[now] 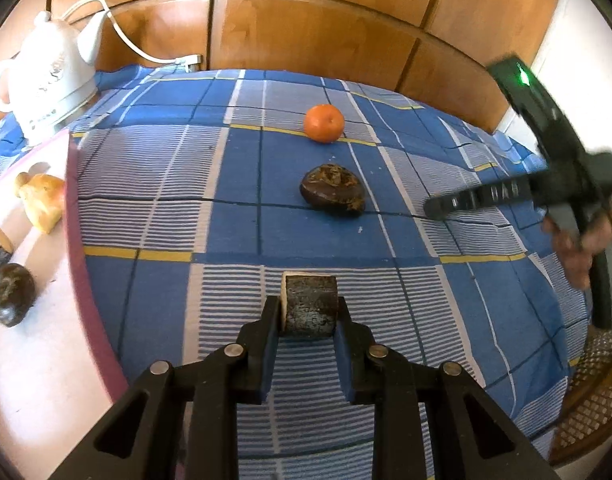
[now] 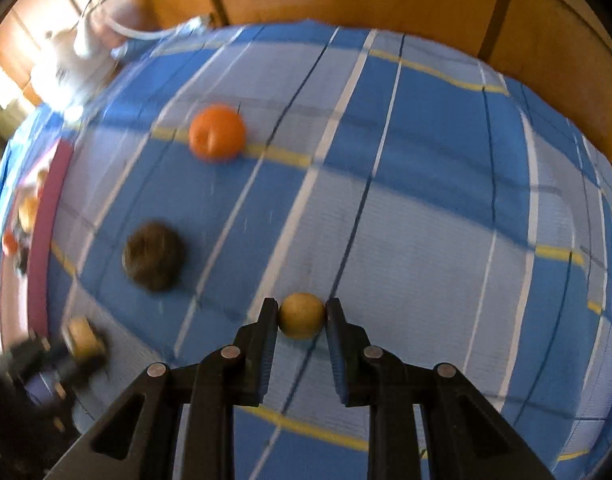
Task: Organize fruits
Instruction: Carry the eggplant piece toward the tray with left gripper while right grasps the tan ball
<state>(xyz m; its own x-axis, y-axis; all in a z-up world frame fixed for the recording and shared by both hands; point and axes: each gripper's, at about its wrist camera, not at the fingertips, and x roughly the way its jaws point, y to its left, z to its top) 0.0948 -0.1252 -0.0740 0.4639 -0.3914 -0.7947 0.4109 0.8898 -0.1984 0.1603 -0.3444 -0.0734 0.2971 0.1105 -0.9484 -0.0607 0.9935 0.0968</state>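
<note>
The small tan ball fruit [image 2: 301, 316] is sitting clamped in the right tool [image 2: 301, 318] above the checked cloth [image 2: 426, 220], while the left tool [image 1: 308, 308] is gripping a dark cut chunk [image 1: 309, 305]. Both loads are needing a level, unhurried carry toward the pink tray [image 1: 34, 360] at left, clearing the orange [image 1: 324, 123] and brown fruit [image 1: 332, 194] lying between

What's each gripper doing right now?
Left gripper: shut on the dark cut chunk.
Right gripper: shut on the small yellow ball.
</note>
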